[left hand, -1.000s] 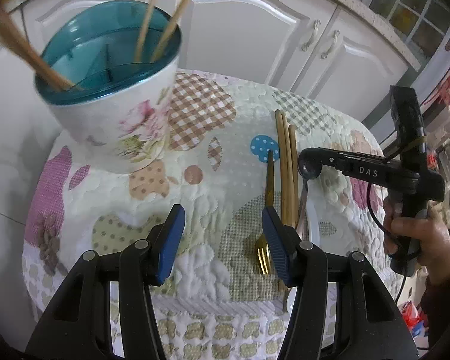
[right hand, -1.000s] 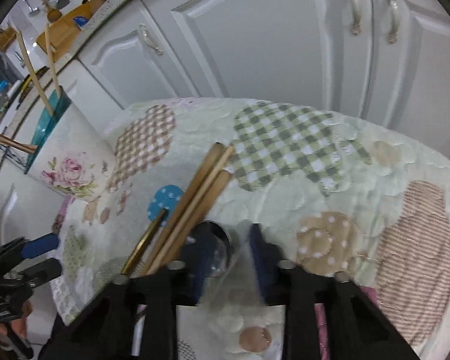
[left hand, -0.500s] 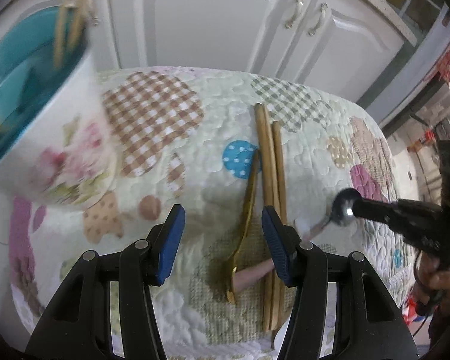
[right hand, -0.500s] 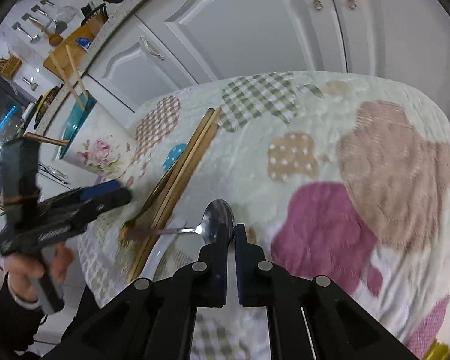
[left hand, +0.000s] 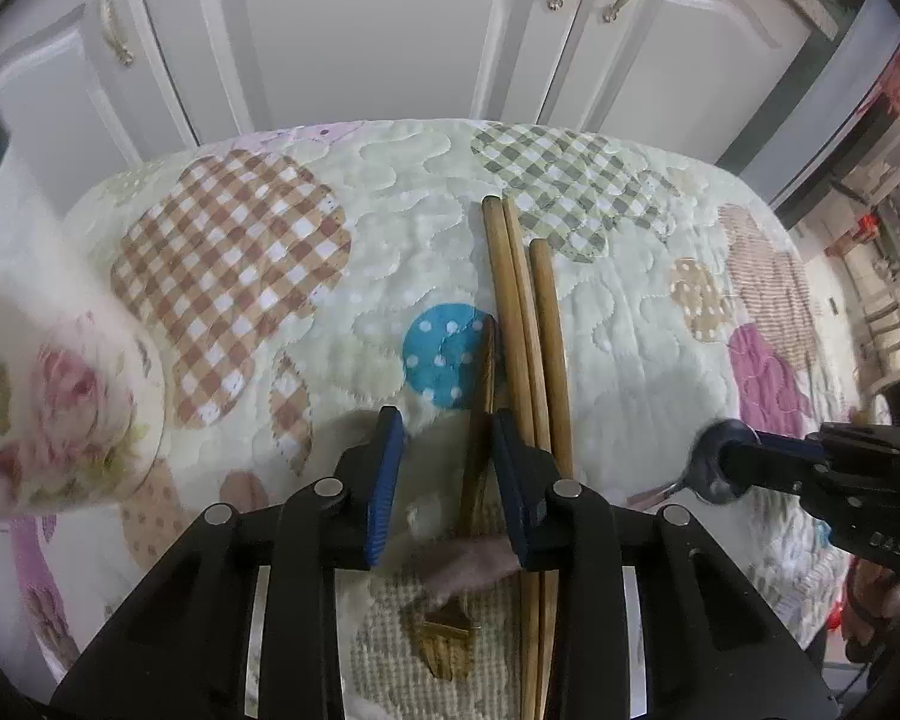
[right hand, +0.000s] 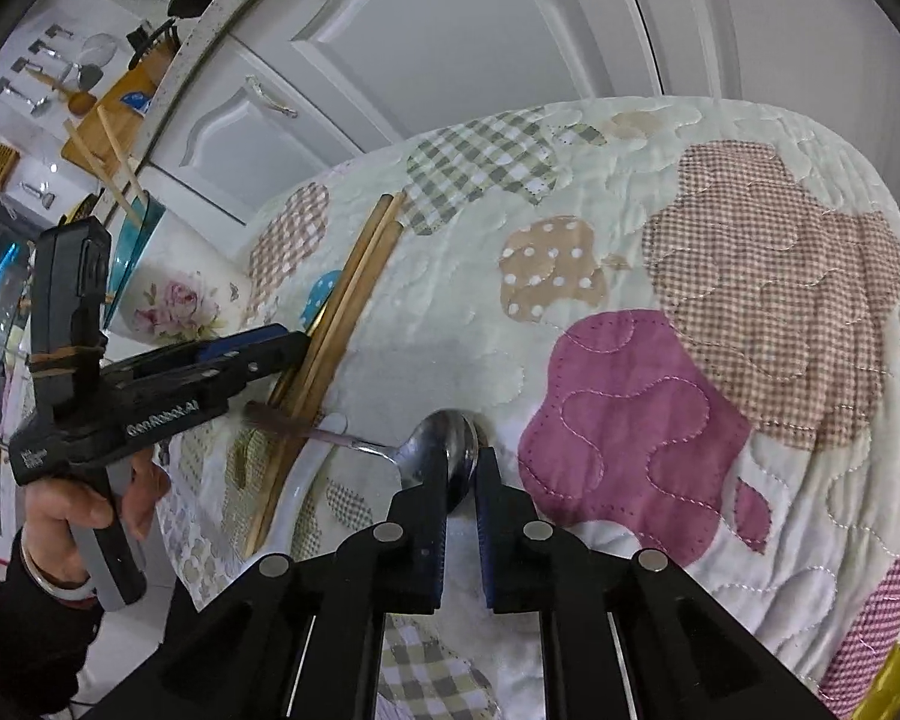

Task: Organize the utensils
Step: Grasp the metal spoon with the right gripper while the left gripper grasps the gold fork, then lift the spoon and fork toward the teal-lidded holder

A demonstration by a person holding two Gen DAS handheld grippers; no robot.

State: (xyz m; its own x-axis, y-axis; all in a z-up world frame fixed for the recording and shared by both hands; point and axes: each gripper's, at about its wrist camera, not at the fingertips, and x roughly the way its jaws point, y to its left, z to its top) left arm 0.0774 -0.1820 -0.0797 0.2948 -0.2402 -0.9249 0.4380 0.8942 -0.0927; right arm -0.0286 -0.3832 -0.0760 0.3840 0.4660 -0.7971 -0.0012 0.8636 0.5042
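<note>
Home kitchen: white cabinets [left hand: 354, 30], hanging utensils [right hand: 36, 60], quilted tablecloth [right hand: 630, 240].

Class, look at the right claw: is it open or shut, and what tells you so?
Shut. In the right wrist view the right claw has both fingers pressed against the bowl of the spoon, with no free gap around it.

Soft, even, slightly cool indoor light fills both fisheye views, with only faint shadows on the quilted cloth [left hand: 390, 228], heavy barrel bending and black vignetting at the corners, motion blur on the floral cup [left hand: 60, 408] and the spoon handle [right hand: 330, 435], and mild glare on the cabinet doors [right hand: 450, 42].
</note>
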